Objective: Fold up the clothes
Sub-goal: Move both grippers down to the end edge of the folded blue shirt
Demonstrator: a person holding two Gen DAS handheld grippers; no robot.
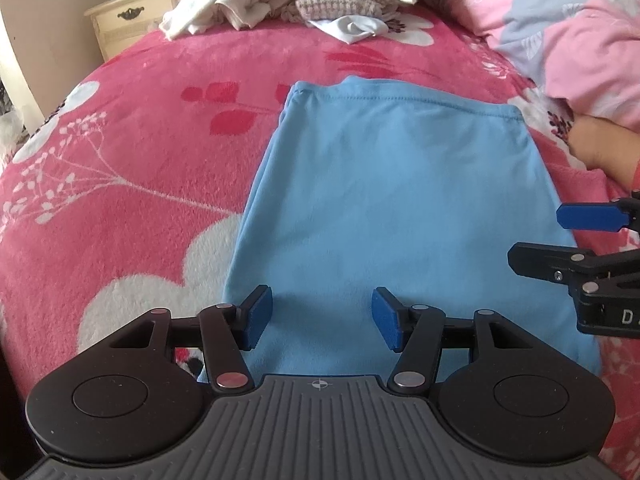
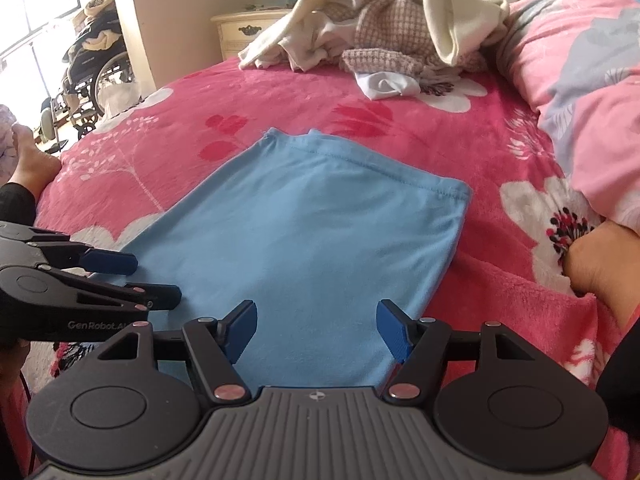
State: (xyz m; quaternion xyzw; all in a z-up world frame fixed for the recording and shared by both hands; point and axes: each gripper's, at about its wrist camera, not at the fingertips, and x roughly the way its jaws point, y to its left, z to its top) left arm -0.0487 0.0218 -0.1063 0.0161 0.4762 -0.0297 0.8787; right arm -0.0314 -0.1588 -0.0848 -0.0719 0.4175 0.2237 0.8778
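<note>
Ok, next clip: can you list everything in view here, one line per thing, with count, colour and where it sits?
blue garment: one, light blue, spread flat on the blanket in front of both grippers.
blanket: one, pink with white flowers, covering the bed.
clothes pile: one heap, cream, white and pink-checked, far end of the bed.
quilt: one, pink and grey, bunched along the right side.
nightstand: one, cream, beyond the bed's far left corner.
wheelchair: one, dark, by the window, right wrist view only.
foot: one, bare, at the bed's left edge.
left gripper: black with blue pads, jaws apart over the garment's near edge.
right gripper: same make, jaws apart over the garment's near right part.
</note>
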